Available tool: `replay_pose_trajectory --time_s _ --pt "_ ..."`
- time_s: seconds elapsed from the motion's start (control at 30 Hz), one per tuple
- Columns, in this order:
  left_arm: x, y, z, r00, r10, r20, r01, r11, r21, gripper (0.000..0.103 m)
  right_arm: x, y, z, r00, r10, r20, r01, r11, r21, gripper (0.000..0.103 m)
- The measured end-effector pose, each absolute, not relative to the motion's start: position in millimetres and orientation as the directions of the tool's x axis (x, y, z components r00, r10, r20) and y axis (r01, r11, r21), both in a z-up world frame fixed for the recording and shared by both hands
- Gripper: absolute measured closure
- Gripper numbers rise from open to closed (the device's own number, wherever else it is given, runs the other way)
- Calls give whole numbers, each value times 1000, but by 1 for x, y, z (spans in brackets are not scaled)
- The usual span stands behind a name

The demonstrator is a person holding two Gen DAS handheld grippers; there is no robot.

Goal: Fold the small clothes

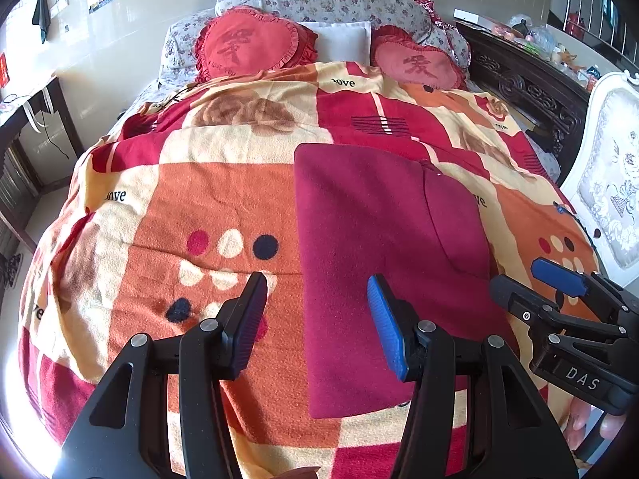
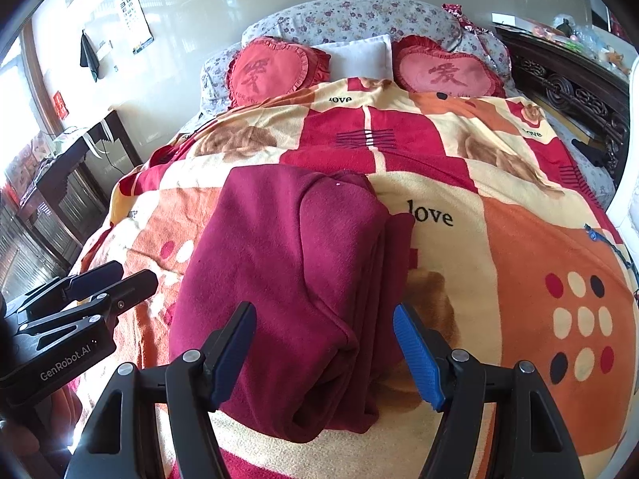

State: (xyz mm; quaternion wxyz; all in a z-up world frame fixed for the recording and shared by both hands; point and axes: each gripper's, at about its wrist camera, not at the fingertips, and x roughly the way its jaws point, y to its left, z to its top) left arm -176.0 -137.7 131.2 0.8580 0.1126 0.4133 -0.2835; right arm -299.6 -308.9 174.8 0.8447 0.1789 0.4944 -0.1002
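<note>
Two grippers hung over a bed covered by a patterned blanket (image 1: pixel 223 207). Two heart cushions (image 2: pixel 275 70) lay at the far end, well apart from the work area. On the blanket's near half lay the garment (image 2: pixel 287 279), a maroon fleece piece folded lengthwise into a tall rectangle, with stacked layers showing along its right edge and a rolled fold at the near end.

The right gripper (image 2: pixel 325 345) stood wide open and empty, its jaws straddling the garment's near right corner without touching it. The left gripper (image 1: pixel 317 319) was likewise wide open and held nothing; its right finger sat over the garment's left part, its left finger over bare blanket.

Judged from this layout, the step in hand was the next crosswise fold. To do it well, each gripper should pinch all layers at a near corner, since a shallow bite would likely take only the top layer. Both corners should then travel level toward the far edge, keeping the side edges aligned.
</note>
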Motion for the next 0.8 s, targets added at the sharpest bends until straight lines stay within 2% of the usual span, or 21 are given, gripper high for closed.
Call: replay_pose_trajectory --time_s 0.8 --pt "-174 -145 123 482 -387 -786 591 806 -34 51 -297 -311 164 467 23 -884 359 908 214 34"
